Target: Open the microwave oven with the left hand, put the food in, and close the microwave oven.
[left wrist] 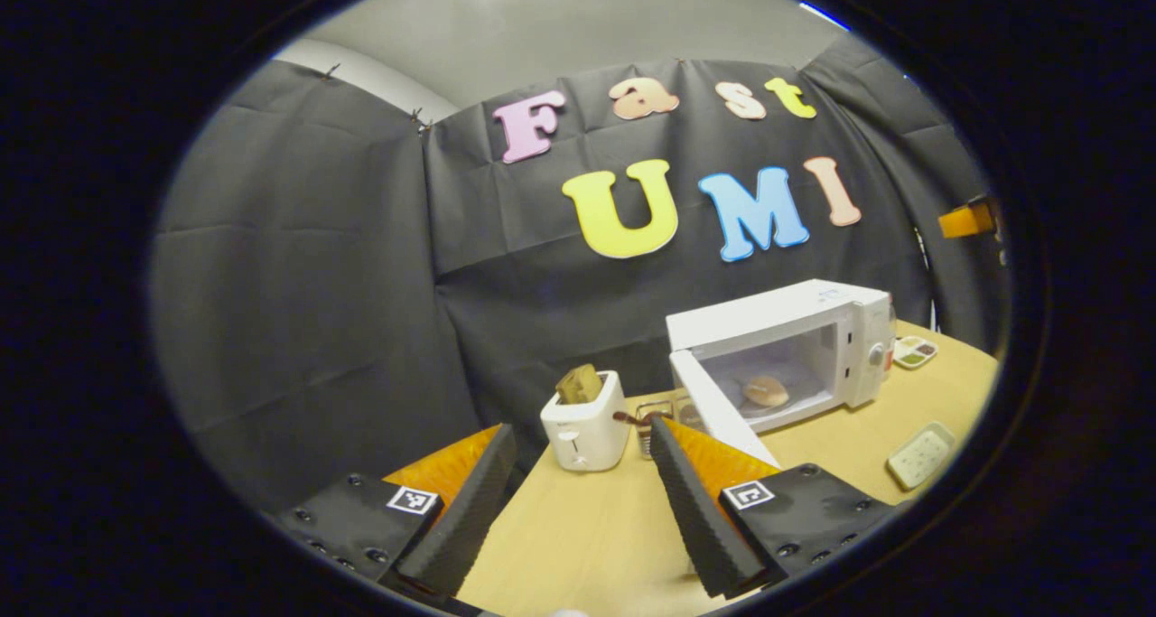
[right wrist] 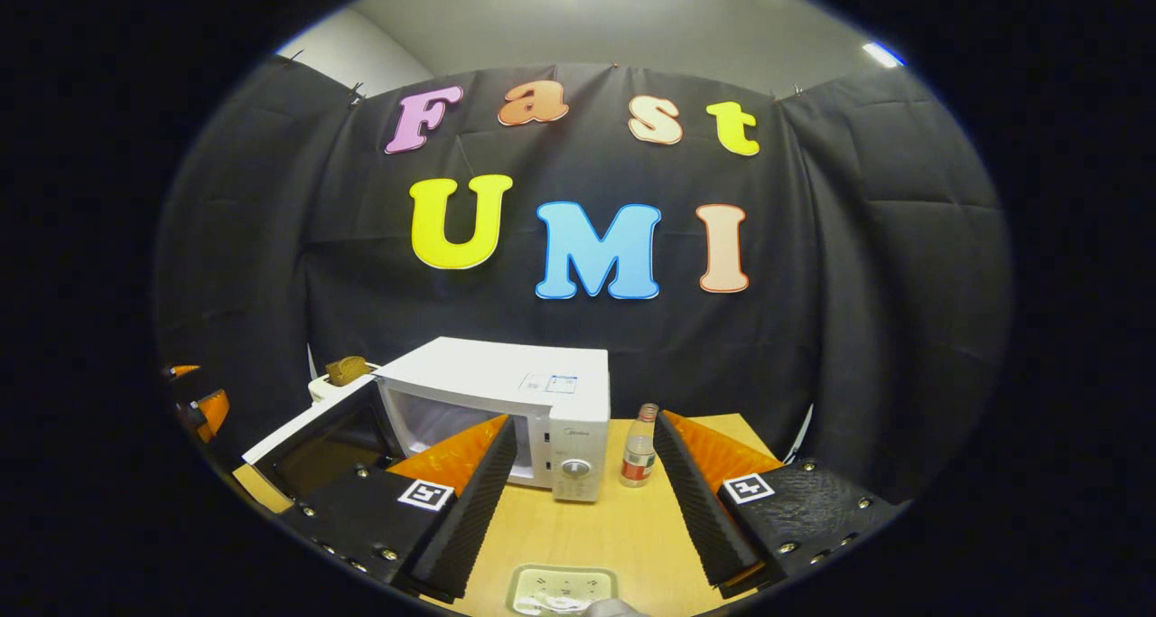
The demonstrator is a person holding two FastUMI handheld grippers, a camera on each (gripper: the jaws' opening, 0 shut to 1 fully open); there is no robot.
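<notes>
The white microwave (left wrist: 777,328) stands at the right of the wooden table (left wrist: 578,545) with its door (left wrist: 718,414) swung open toward me. A round bread bun (left wrist: 765,389) lies inside on the turntable. My left gripper (left wrist: 580,432) is open and holds nothing, back from the microwave and pointing at the toaster. In the right gripper view the microwave (right wrist: 533,387) is ahead on the left, its open door (right wrist: 312,436) sticking out leftward. My right gripper (right wrist: 585,423) is open too, with nothing between its fingers, short of the microwave's control panel.
A white toaster (left wrist: 585,432) with a bread slice (left wrist: 579,384) stands left of the microwave door. A small compartment dish (left wrist: 914,352) and a white flat pad (left wrist: 919,454) lie at the right. A drink bottle (right wrist: 639,459) stands beside the microwave.
</notes>
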